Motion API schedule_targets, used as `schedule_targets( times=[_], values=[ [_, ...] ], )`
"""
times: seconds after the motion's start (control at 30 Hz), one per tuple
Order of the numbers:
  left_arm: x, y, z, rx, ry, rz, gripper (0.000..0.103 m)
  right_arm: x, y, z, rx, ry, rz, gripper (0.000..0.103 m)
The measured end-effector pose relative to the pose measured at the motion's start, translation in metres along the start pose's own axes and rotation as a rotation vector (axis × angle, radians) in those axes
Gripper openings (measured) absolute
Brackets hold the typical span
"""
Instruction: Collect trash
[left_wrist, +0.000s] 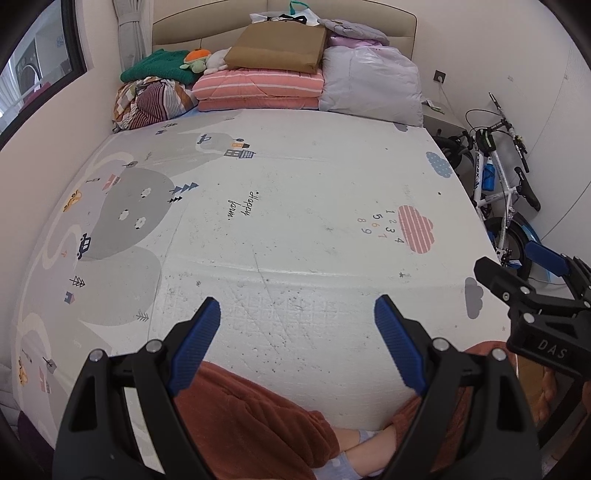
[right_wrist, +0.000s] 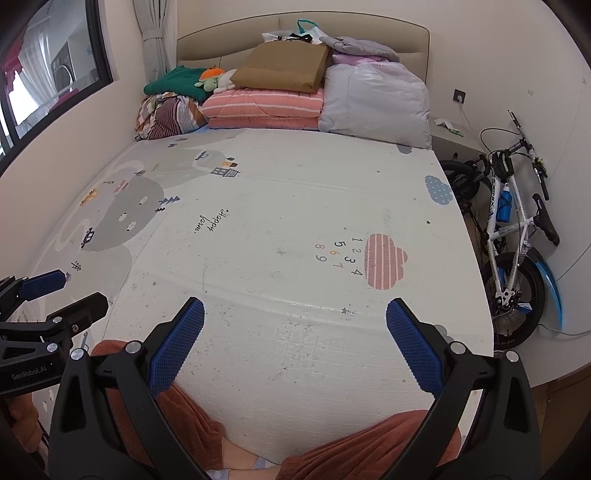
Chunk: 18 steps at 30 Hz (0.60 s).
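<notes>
Above the play mat, the left gripper and right gripper are hovering wide and empty, no trash showing, so grasp and handling cannot be judged.

Small white and green scraps, too small to identify, lie loose on the grey nightstand.
</notes>
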<state>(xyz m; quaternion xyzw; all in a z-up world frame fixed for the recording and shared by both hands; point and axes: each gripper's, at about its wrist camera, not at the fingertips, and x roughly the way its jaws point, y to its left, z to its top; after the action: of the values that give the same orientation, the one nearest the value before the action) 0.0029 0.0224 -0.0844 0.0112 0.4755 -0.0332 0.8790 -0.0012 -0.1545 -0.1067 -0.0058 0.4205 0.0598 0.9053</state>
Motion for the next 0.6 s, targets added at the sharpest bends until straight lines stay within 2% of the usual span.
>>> schedule_targets(
  times=[0.1,0.6],
  values=[
    [-0.0006,-0.0051,-0.0009,0.012,0.003,-0.018,0.085,0.0011,-0.0007,-0.0004,-0.004,-0.005,-0.017,0.095],
    [-0.0007,-0.0103,-0.0004,0.009,0.002,-0.013,0.085,-0.0017,-0.0047,-0.0017,0.004,-0.014,-0.031,0.095]
  ],
)
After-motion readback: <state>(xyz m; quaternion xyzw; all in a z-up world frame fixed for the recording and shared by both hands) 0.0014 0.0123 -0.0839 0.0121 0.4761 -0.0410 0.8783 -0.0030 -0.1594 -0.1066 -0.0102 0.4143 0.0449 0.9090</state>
